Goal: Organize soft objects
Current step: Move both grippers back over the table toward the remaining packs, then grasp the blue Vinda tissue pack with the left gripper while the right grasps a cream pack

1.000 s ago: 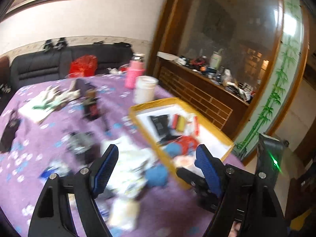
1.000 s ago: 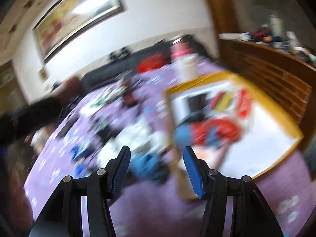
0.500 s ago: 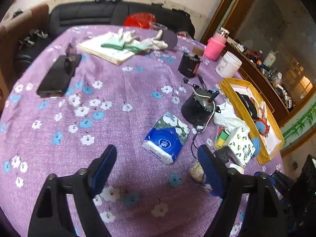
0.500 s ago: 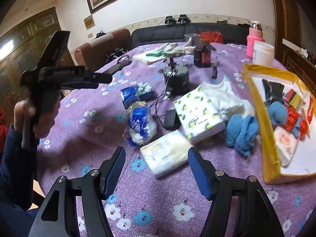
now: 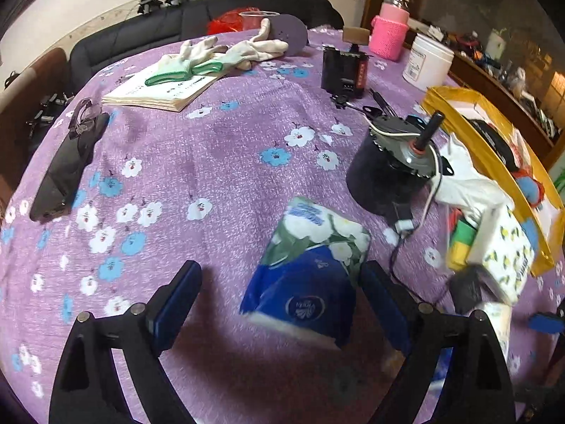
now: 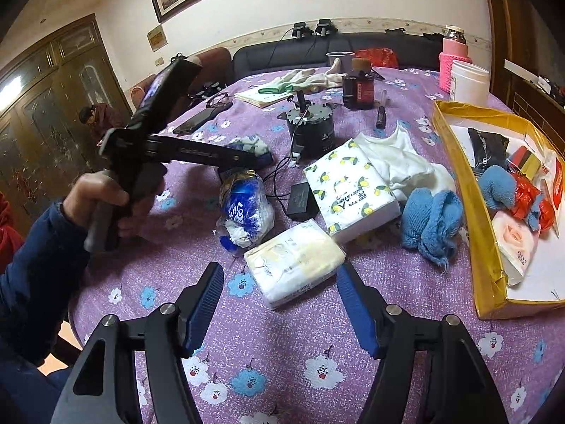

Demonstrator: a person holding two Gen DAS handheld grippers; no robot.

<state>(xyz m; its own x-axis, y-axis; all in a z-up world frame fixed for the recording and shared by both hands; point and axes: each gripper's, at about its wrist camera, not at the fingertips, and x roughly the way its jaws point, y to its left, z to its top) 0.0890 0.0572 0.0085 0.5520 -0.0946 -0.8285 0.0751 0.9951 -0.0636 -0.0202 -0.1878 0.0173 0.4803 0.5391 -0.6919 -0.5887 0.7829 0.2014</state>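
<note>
Left tongs (image 5: 279, 293): spread wide, grasping nothing; blue tissue pack (image 5: 310, 275) lies between the tips on the table (image 5: 197, 162).
Right tongs (image 6: 280, 298): released (empty), white pack (image 6: 295, 263) just beyond.
Box (image 6: 455, 162): yellow, far right, holding soft items.
Blue cloth (image 6: 432, 221): beside the box.

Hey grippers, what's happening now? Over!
Left gripper open, straddling blue tissue pack. Right gripper open before white tissue pack. Motor nearby.
</note>
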